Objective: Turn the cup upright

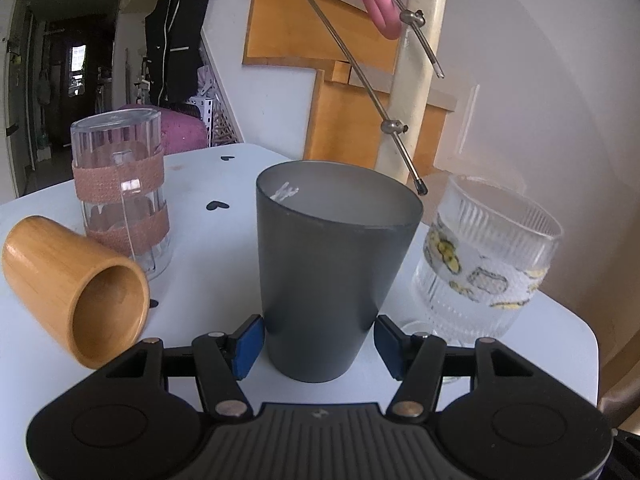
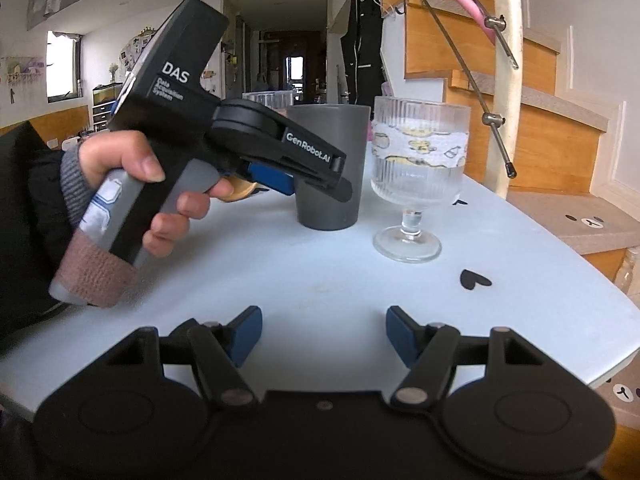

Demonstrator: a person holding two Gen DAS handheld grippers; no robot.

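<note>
A dark grey cup point(image 1: 328, 268) stands upright on the pale blue table point(image 1: 208, 280), mouth up. My left gripper point(image 1: 318, 346) is open, with a blue pad on each side of the cup's lower part and small gaps showing. The right wrist view shows the same cup point(image 2: 328, 168) with the left gripper point(image 2: 316, 176) around it. My right gripper point(image 2: 324, 336) is open and empty, low over the near table. A wooden cup point(image 1: 76, 288) lies on its side at the left.
A clear glass with pink bands point(image 1: 120, 188) stands upside down behind the wooden cup. A ribbed stemmed glass point(image 1: 484, 256) stands upright right of the grey cup, also in the right wrist view point(image 2: 416, 164). Stairs and a metal rail point(image 1: 360, 72) rise behind the table.
</note>
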